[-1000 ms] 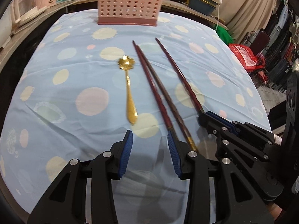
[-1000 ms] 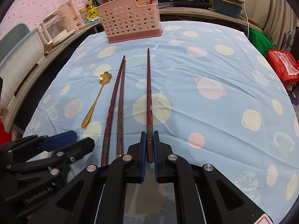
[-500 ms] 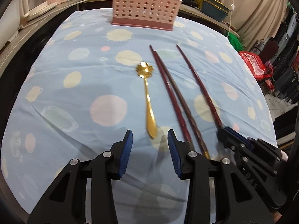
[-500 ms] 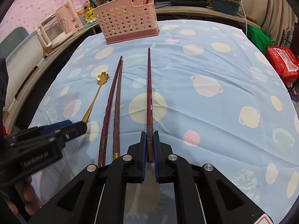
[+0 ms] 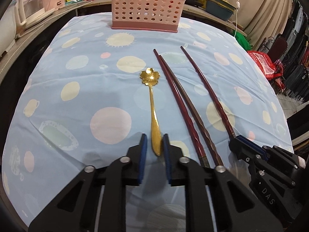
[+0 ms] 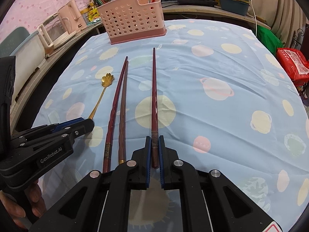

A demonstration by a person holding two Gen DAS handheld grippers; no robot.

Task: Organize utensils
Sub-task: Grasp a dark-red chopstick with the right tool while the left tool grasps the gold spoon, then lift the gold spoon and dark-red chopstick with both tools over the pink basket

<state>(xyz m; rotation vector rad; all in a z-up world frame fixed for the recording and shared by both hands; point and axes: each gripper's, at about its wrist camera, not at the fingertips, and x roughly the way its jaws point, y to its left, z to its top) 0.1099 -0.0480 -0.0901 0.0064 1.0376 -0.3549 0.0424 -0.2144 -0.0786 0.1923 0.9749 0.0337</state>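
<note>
A gold flower-headed spoon lies on the blue spotted tablecloth. My left gripper straddles the spoon's handle end, its jaws slightly apart with a small gap on each side. The spoon also shows in the right wrist view. My right gripper is shut on the butt end of a dark red chopstick, which lies along the cloth. Two more chopsticks lie side by side between the spoon and the held one. A pink perforated utensil basket stands at the table's far edge.
The basket holds a few red utensils in its back compartment. A counter with a kettle, jars, pots and bowls runs behind the table. A red bag and chairs are off the right side.
My left gripper moved left and forward from the chopstick pair to the spoon handle, and its jaws narrowed around it. My right gripper stayed shut on its chopstick.
</note>
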